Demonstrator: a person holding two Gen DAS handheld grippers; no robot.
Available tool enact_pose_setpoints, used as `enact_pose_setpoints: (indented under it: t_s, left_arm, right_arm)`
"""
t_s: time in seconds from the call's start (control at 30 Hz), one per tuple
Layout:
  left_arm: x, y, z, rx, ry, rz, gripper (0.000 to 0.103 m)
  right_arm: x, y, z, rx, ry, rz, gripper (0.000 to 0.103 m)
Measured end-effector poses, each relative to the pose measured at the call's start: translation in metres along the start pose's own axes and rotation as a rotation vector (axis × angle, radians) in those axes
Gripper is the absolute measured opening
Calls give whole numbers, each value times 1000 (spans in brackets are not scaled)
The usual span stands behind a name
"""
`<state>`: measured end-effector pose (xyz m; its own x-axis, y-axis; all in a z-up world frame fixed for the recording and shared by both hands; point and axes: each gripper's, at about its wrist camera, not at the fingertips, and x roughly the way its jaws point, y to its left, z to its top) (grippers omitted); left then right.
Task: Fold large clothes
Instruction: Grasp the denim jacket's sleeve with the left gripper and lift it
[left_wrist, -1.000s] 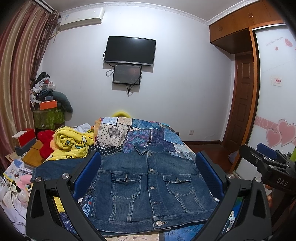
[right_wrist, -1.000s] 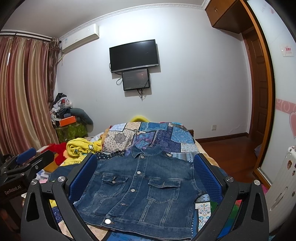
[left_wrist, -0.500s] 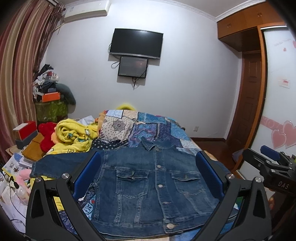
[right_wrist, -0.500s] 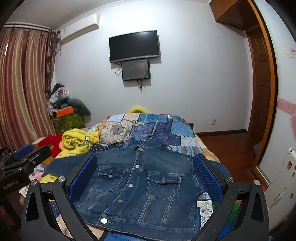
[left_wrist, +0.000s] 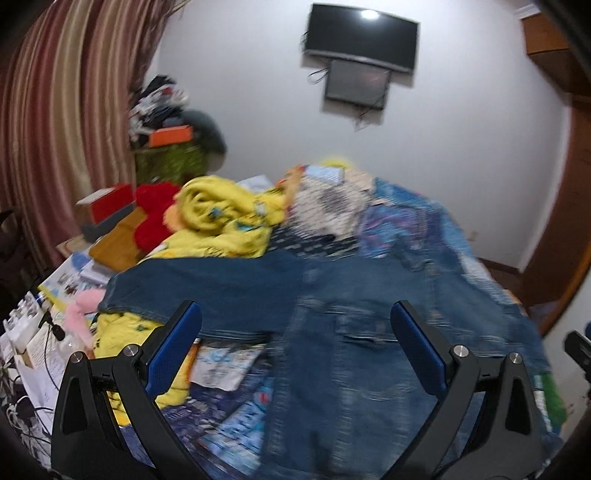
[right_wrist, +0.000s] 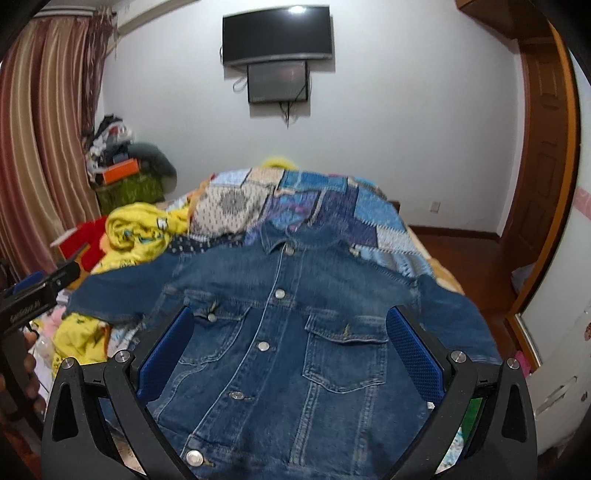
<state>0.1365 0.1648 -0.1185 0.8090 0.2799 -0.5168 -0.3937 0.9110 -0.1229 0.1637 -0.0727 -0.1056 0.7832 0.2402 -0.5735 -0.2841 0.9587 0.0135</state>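
Denim jacket (right_wrist: 295, 332) lies flat, buttoned, mid-frame on the bed (right_wrist: 369, 221); no fold made yet, I think, though the left view is blurred. My left gripper (left_wrist: 295, 339) and right gripper (right_wrist: 290, 341) both gape wide, holding nothing.

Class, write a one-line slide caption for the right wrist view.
Open right gripper hovering over a buttoned denim jacket spread on the bed.
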Motion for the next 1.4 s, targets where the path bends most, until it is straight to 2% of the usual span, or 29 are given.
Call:
enact_pose_setpoints:
  t_s: [0.13, 0.2, 0.4, 0.57, 0.63, 0.7, 0.73, 0.87, 1.0, 1.1, 1.13, 1.17, 1.23, 1.4]
  left_arm:
    - [43, 38, -2, -19, 40, 68, 103]
    - [64, 56, -5, -31, 82, 59, 103]
    - [130, 110, -27, -97, 274, -16, 103]
    - [174, 146, -49, -190, 396, -133, 102]
    - [186, 156, -55, -237, 421, -166, 98]
    - [196, 168, -59, -282, 442, -204, 88]
    - [202, 173, -61, -306, 454, -214, 87]
    - [216, 192, -65, -403, 461, -212, 82]
    - [222, 207, -64, -478, 457, -168, 59]
    - [218, 213, -59, -499, 454, -124, 36]
    - [215, 214, -56, -491, 447, -110, 32]
    - [210, 213, -51, -467, 435, -89, 25]
    - [203, 209, -39, -404, 402, -50, 19]
    - [181, 179, 3, -228, 296, 31, 12]
  right_arm:
    - [27, 2, -3, -6, 63, 1, 103]
    - [40, 3, -2, -12, 92, -5, 103]
    - [75, 0, -8, -4, 158, -49, 103]
    - [101, -6, -11, -2, 229, -106, 103]
    - [108, -8, -13, 7, 265, -95, 103]
    - [114, -10, -14, 19, 295, -78, 103]
    - [115, -11, -15, 25, 303, -76, 103]
    - [120, -13, -14, 41, 315, -62, 103]
    - [121, -11, -14, 38, 318, -56, 103]
    - [119, -10, -13, 32, 307, -57, 103]
    - [117, -10, -12, 30, 300, -57, 103]
    - [113, -10, -11, 29, 287, -55, 103]
    - [109, -9, -9, 28, 274, -54, 103]
    - [98, -13, -4, 33, 245, -46, 103]
